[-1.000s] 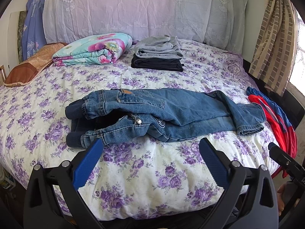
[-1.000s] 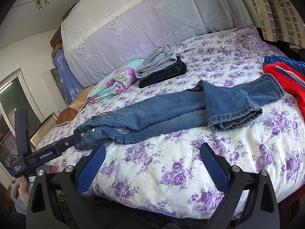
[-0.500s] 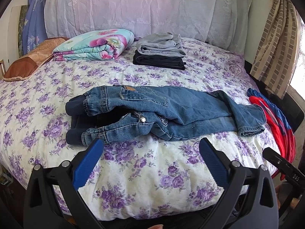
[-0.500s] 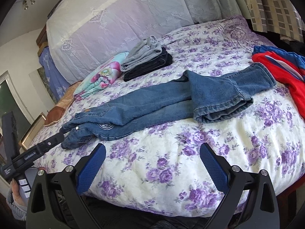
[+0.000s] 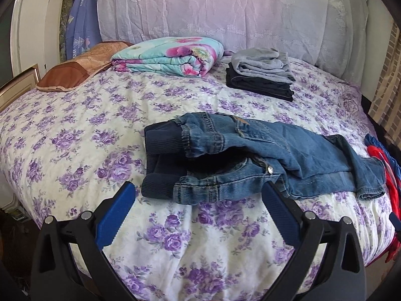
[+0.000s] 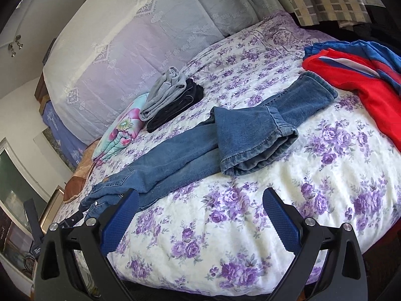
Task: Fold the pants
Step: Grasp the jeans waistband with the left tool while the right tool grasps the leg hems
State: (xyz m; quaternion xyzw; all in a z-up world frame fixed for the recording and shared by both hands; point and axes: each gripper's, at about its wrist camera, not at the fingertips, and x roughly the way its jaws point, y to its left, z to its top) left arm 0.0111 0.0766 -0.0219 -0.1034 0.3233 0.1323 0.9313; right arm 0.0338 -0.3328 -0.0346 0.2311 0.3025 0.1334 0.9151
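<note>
Small blue denim jeans with a dark ribbed waistband lie loosely doubled along the near edge of the purple-flowered bed. Both the left gripper and right gripper hover empty, fingers spread wide. Looks like the approach step; next I'd grab waistband and cuffs.
</note>
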